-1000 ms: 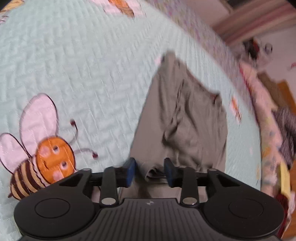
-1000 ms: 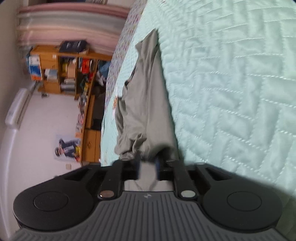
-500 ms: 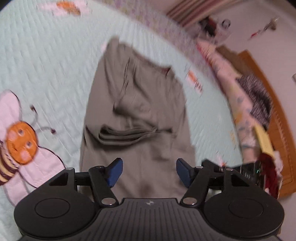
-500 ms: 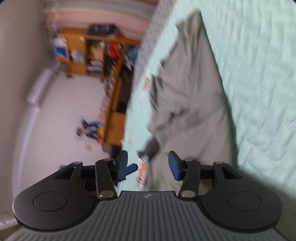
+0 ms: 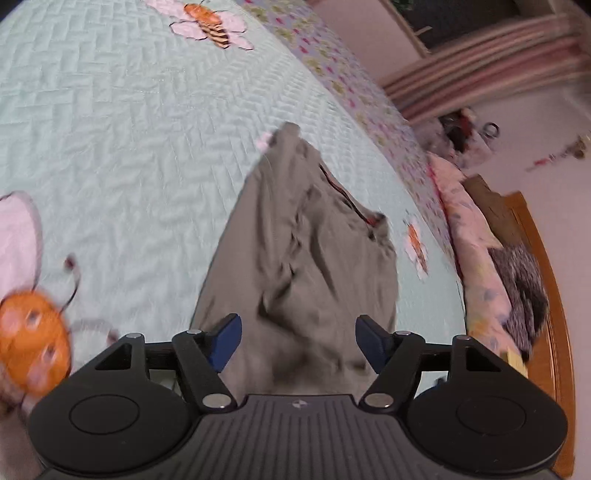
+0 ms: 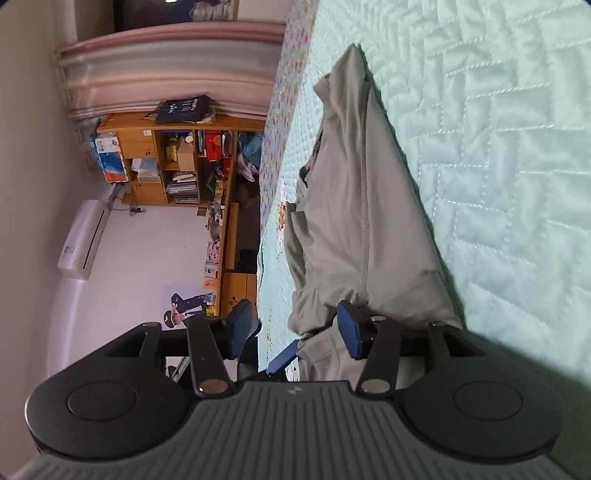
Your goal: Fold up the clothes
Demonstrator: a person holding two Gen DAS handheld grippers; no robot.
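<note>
A grey-olive garment [image 5: 306,258] lies partly folded on the pale green quilted bed cover [image 5: 129,129], with a rumpled fold near my end. My left gripper [image 5: 297,341] is open and empty, hovering over the garment's near end. In the right wrist view the same garment [image 6: 362,206] stretches away along the bed's side. My right gripper [image 6: 295,326] is open, its jaws apart at the garment's bunched near edge, holding nothing.
The quilt carries bee appliqués [image 5: 35,347] [image 5: 210,22]. Pillows and bedding [image 5: 476,236] lie by a wooden headboard [image 5: 550,295]. Beyond the bed edge stand a cluttered wooden shelf unit [image 6: 177,158] and a white wall with an air conditioner [image 6: 81,240].
Both grippers were shut on the garment's near end a second ago. They have opened and let it go, and the garment now lies on the bed.
</note>
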